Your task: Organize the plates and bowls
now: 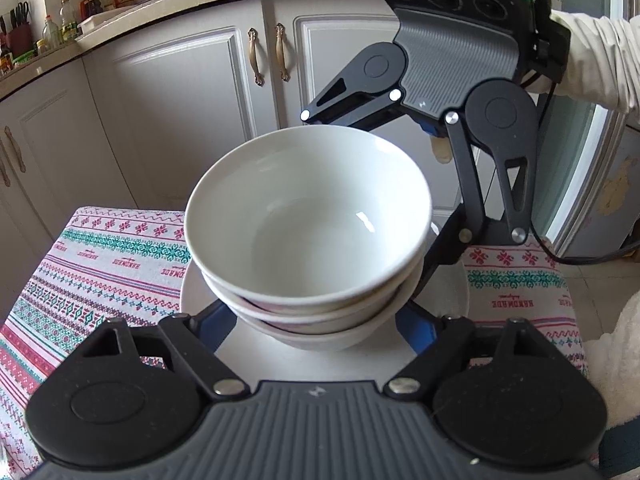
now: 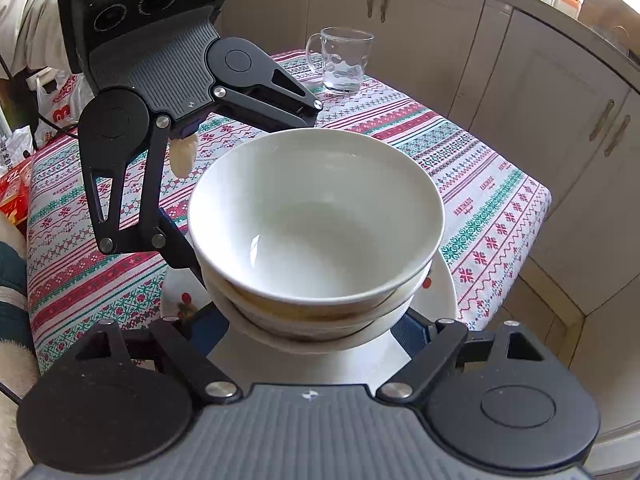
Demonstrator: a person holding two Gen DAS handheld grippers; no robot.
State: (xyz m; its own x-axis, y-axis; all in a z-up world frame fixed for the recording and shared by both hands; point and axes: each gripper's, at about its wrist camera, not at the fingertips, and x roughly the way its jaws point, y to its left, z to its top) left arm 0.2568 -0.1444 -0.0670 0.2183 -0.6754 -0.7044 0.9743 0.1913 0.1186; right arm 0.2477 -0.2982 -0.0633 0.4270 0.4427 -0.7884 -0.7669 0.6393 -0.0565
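Three white bowls are stacked, the top bowl (image 1: 308,216) (image 2: 316,216) empty. The stack sits on a white plate (image 1: 196,292) (image 2: 442,292) with small red marks, on a patterned tablecloth (image 1: 100,264). My left gripper (image 1: 316,322) straddles the bottom bowl from one side, its blue fingers (image 1: 218,320) against the bowl's flanks. From the opposite side my right gripper (image 2: 316,326) does the same with its fingers (image 2: 412,332). Each is shut on the bottom bowl. The fingertips are hidden under the bowl rims, so I cannot tell whether the stack rests on the plate.
A clear glass mug (image 2: 342,62) stands at the table's far corner. Cabinet doors (image 1: 192,92) stand close around the table, below a counter with bottles (image 1: 64,20). Red packaging (image 2: 16,196) and a plastic bag (image 2: 60,100) lie beyond one table edge. A person's sleeve (image 1: 600,68) shows behind the right gripper.
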